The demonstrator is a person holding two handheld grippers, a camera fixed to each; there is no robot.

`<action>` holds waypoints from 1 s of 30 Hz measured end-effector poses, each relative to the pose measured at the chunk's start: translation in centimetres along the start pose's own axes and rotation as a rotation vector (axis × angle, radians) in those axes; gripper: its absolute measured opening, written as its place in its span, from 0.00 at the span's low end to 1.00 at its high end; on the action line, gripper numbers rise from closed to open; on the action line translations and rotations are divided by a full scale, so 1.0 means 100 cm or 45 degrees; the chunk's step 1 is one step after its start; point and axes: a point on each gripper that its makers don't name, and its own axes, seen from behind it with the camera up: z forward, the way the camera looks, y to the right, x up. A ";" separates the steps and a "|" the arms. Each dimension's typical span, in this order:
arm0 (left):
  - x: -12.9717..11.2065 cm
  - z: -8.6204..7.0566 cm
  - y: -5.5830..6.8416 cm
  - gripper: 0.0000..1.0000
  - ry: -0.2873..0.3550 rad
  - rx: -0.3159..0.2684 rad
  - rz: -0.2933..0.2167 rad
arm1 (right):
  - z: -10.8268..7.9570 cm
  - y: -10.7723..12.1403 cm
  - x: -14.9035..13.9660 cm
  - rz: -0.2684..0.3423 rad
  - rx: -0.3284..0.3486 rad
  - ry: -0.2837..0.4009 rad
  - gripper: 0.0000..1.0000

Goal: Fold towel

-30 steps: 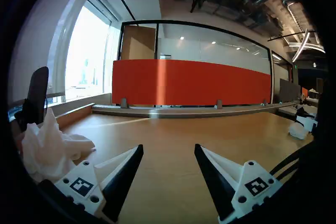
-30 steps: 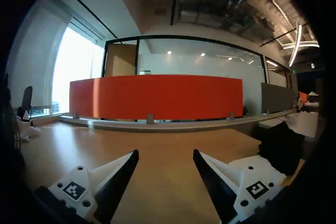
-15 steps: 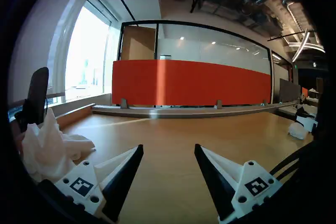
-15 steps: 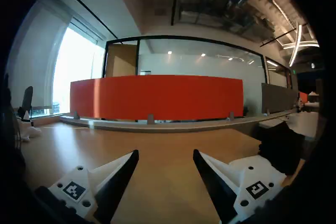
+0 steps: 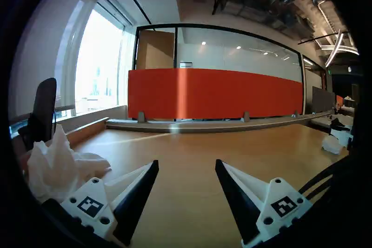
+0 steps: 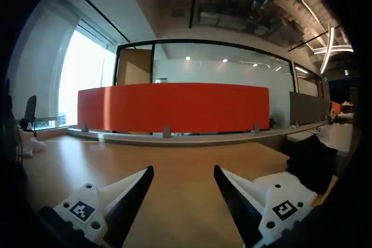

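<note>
Left tool (image 5: 186, 162) is held low over the wooden desk (image 5: 195, 141), fingers spread wide, nothing gripped between them. The towel (image 5: 56, 166), white and crumpled in a heap, is seen at 8 o'clock in the left gripper view, on the desk just beside the tool's finger on that side; contact cannot be told. A dark chair back (image 5: 43, 113) is seen behind it at 9 o'clock. Right tool (image 6: 183, 168) is likewise spread wide and empty over bare desk. An orange partition (image 6: 172, 107) is seen at 12 o'clock along the desk's far edge.
</note>
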 end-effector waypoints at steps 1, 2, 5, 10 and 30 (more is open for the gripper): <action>0.001 0.000 -0.002 0.90 0.000 0.008 0.005 | 0.000 0.000 0.000 0.000 0.000 0.000 1.00; 0.002 -0.001 -0.005 0.90 0.000 0.015 0.009 | 0.000 0.000 0.000 0.000 0.000 0.000 1.00; 0.004 -0.002 -0.011 0.90 0.003 0.044 0.027 | 0.000 0.000 0.000 0.000 0.000 0.000 1.00; 0.006 -0.003 -0.012 0.90 0.011 0.055 0.042 | 0.000 0.000 0.000 0.000 0.000 0.000 1.00; -0.005 -0.002 -0.012 0.90 0.073 0.042 0.033 | 0.000 0.000 0.000 0.000 0.000 0.000 1.00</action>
